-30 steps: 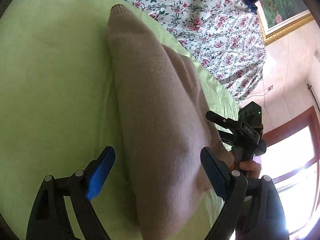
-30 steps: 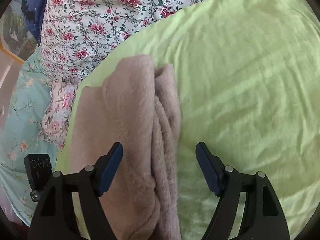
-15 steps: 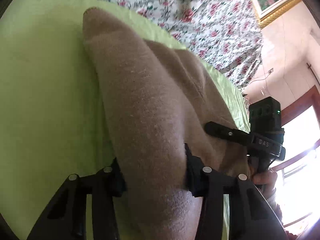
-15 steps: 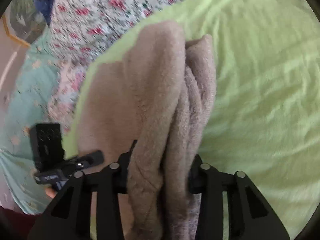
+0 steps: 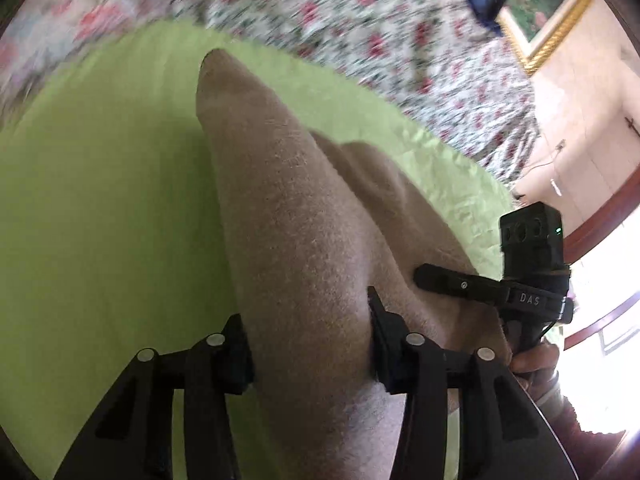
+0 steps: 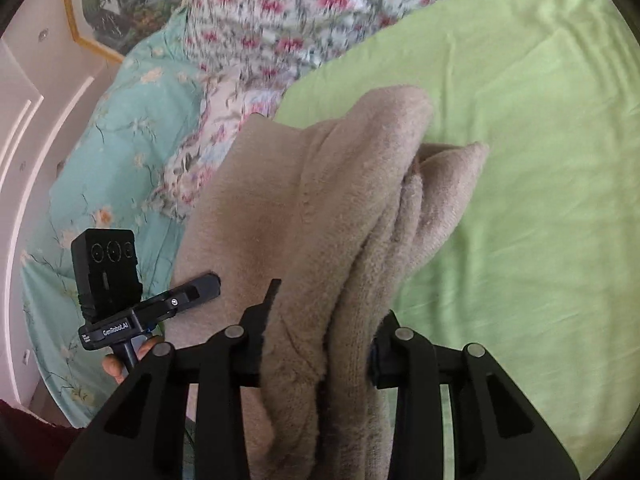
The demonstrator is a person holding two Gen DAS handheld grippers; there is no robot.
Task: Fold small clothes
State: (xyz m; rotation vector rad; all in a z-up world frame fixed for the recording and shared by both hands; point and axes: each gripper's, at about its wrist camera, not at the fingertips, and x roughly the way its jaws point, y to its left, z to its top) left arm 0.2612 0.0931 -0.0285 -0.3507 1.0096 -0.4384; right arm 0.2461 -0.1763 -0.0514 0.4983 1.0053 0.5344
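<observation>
Both tongs grip the same beige fleece garment, which lies partly raised over a green sheet on a bed. The left tongs clamp a thick fold of the garment, their jaws pressed into the cloth on either side; within the last second these jaws closed onto it and then eased slightly wider, with the cloth between them throughout. The right tongs clamp a bunched, layered edge of the same garment, having just closed onto it from a wide stance. From the left wrist view the garment runs away from the jaws to a narrow cuffed end that rests on the sheet. From the right wrist view its far folds lie on the sheet. Each view shows the other tool with its camera block at the garment's side and a hand beneath it. A floral bedcover lies beyond the sheet.
</observation>
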